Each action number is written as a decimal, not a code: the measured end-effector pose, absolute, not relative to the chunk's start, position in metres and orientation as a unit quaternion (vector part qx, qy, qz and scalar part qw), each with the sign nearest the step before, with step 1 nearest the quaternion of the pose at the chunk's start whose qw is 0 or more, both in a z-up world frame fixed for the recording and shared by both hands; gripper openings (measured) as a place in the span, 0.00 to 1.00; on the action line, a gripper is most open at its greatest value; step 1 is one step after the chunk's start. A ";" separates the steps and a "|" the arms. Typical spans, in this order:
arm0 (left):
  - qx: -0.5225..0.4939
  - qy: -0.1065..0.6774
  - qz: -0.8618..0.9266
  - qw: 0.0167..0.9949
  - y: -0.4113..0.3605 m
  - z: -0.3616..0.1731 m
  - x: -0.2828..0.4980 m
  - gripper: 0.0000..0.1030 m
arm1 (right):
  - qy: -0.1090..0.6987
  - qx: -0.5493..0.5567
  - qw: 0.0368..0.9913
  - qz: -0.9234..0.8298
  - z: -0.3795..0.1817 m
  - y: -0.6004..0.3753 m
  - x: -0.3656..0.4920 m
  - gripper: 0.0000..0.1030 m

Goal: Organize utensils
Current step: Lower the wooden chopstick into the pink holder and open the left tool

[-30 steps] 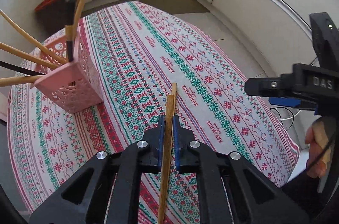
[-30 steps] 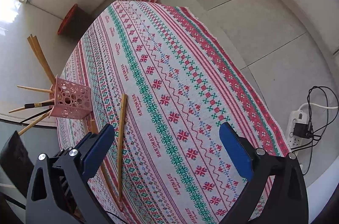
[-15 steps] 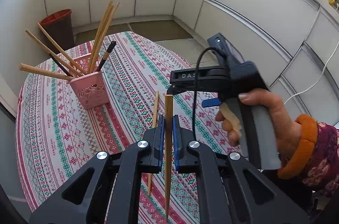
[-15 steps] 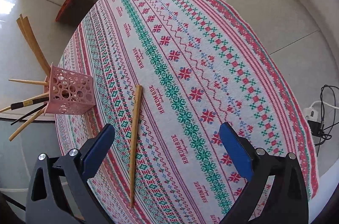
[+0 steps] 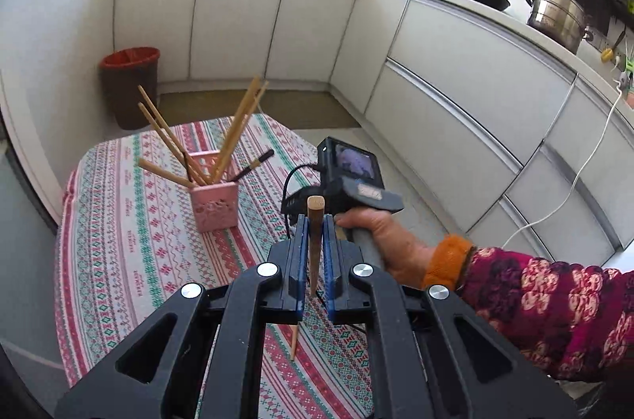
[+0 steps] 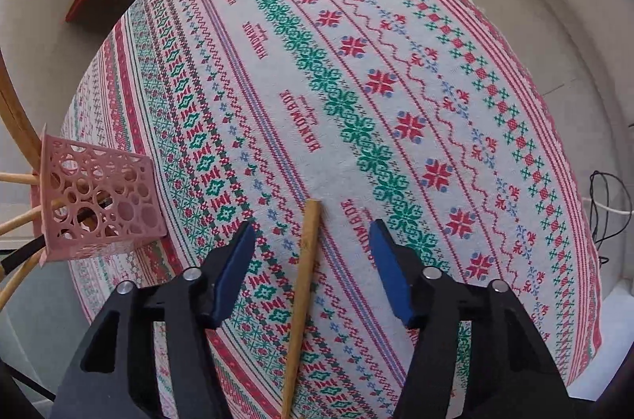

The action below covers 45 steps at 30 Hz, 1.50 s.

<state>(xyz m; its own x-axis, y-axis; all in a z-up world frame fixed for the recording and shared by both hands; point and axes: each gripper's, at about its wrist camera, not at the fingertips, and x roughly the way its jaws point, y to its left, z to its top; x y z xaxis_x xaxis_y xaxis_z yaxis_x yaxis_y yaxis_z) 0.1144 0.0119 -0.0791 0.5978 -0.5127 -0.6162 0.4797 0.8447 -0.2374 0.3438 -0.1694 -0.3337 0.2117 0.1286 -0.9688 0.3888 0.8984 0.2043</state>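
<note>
My left gripper (image 5: 314, 240) is shut on a wooden chopstick (image 5: 315, 221) and holds it upright, well above the table. A pink perforated holder (image 5: 214, 207) with several chopsticks stands on the patterned tablecloth (image 5: 130, 240). My right gripper (image 6: 311, 260) is open and hovers low over another wooden chopstick (image 6: 303, 284) that lies on the cloth between its blue pads (image 6: 233, 268). The holder (image 6: 99, 205) is to the left of it. The right gripper's body and the hand (image 5: 380, 229) show in the left wrist view.
A red-rimmed bin (image 5: 128, 86) stands on the floor behind the table. White kitchen cabinets (image 5: 455, 70) run along the back and right, with a pan and a pot on the counter. A cable (image 6: 606, 205) lies on the floor beyond the table's right edge.
My left gripper has lifted its chopstick up off the table and tilted it upright. My right gripper has come down over the chopstick lying on the cloth, jaws on either side of it.
</note>
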 end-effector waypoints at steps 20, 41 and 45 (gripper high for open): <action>-0.074 0.279 -0.220 0.932 0.053 -0.019 0.110 0.06 | 0.370 0.217 0.902 0.046 -0.111 -0.224 0.218 0.07; -0.074 0.248 -0.109 0.960 0.045 -0.018 0.246 0.07 | 0.203 0.198 0.955 0.083 0.003 -0.184 0.296 0.07; -0.077 0.275 -0.114 0.952 0.049 -0.043 0.261 0.15 | 0.219 0.187 0.953 0.089 -0.026 -0.163 0.315 0.07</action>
<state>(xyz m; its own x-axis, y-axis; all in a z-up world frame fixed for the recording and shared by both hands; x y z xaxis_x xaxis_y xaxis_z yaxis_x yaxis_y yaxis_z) 0.2609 0.0488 -0.0427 0.8231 -0.2601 -0.5048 0.1750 0.9619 -0.2102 0.3145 -0.1633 -0.0263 0.8879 0.2524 -0.3847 -0.0888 0.9144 0.3949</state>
